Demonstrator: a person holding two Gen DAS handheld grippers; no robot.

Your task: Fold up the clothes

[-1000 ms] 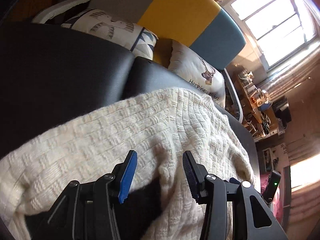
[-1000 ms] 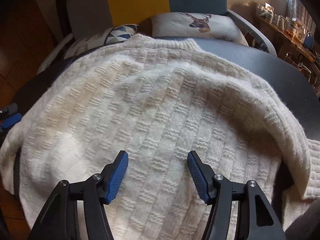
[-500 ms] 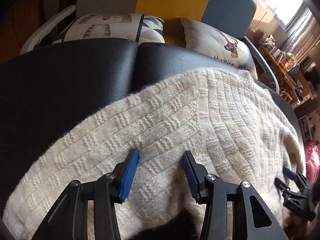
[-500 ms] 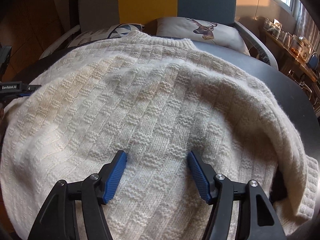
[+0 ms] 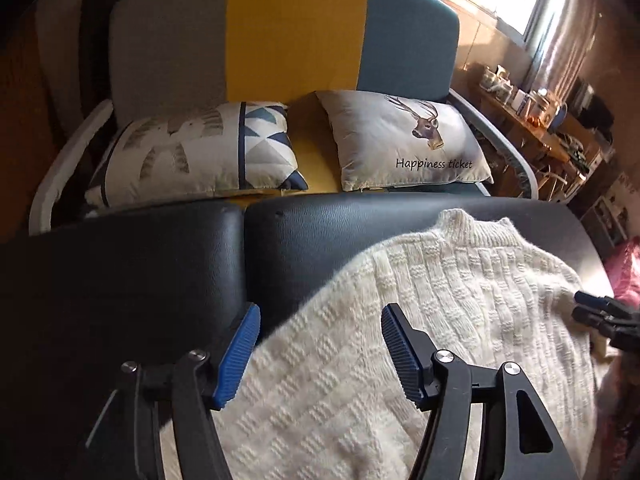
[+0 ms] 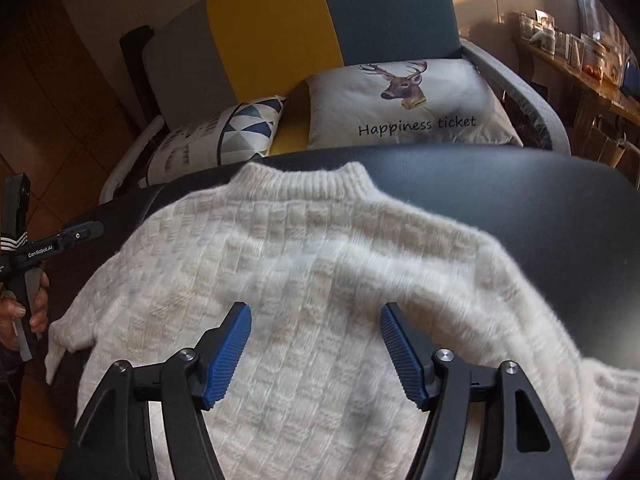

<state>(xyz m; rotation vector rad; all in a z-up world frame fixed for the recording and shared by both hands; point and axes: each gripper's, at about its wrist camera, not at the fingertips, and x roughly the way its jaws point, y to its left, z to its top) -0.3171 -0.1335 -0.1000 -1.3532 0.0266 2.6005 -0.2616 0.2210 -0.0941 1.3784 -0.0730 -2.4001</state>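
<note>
Both pairs of jaws standing wide, gripping nothing: left gripper point(image 5: 320, 344) hovering over the sweater's point(image 6: 320, 280) left shoulder edge, one blue pad point(image 5: 238, 354) over bare black cushion point(image 5: 120, 280), the other over knit; right gripper point(image 6: 316, 344) hanging over the middle of the back panel, both pads above wool. Lying spread on the black padded surface, collar point(image 6: 304, 184) pointing toward the far edge, near the deer pillow point(image 6: 404, 108) and the patterned pillow point(image 6: 224, 136) on the striped chair point(image 5: 296, 36) beyond; one sleeve trailing off toward the near left corner, the other bunching at the near right edge. Judging risks from here: closing the left jaws half off the garment and catching only a thin lip of knit, likely slipping out mid-lift; pinching the right jaws on mid-panel and gathering one layer only, dragging the top away from whatever is lying under it and skewing the fold; thick, springy wool bulging between pads and snagging on their ridges; smooth cushion letting the whole piece slide toward an edge instead of creasing; loose sleeves hanging over the near side, pulling the body crooked once lifted. Fold seemingly not yet begun.
</note>
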